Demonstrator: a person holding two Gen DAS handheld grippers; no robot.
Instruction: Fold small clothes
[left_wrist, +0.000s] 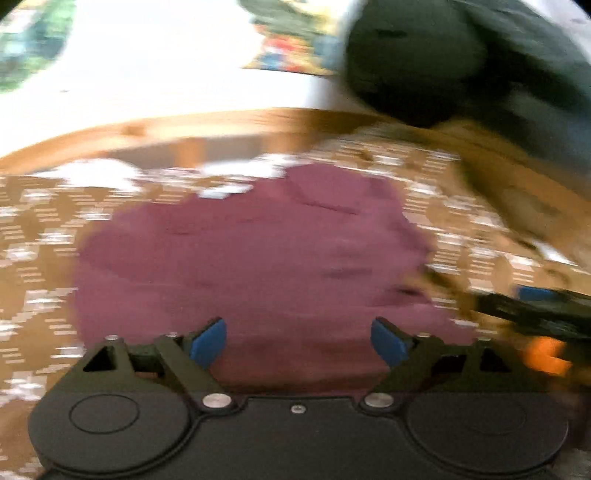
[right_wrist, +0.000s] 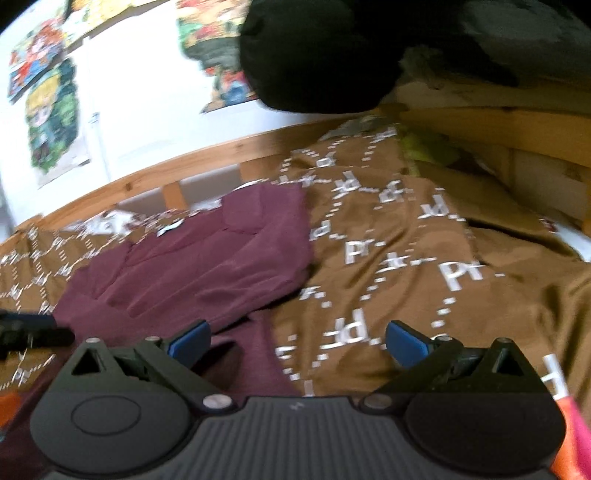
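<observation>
A maroon garment (left_wrist: 251, 258) lies partly folded on a brown bedspread (left_wrist: 37, 236) with white lettering. In the right wrist view the garment (right_wrist: 207, 266) lies left of centre, a folded part on top. My left gripper (left_wrist: 299, 339) is open and empty, just above the garment's near edge. My right gripper (right_wrist: 295, 341) is open and empty, over the garment's right edge and the bedspread (right_wrist: 406, 258). The right gripper also shows at the right edge of the left wrist view (left_wrist: 535, 314). The left gripper shows at the left edge of the right wrist view (right_wrist: 26, 328).
A wooden bed rail (right_wrist: 147, 173) runs behind the bedspread. A white wall with colourful posters (right_wrist: 48, 114) is beyond it. A large black soft object (right_wrist: 314, 55) sits at the back right, also seen in the left wrist view (left_wrist: 413, 62). The left view is motion-blurred.
</observation>
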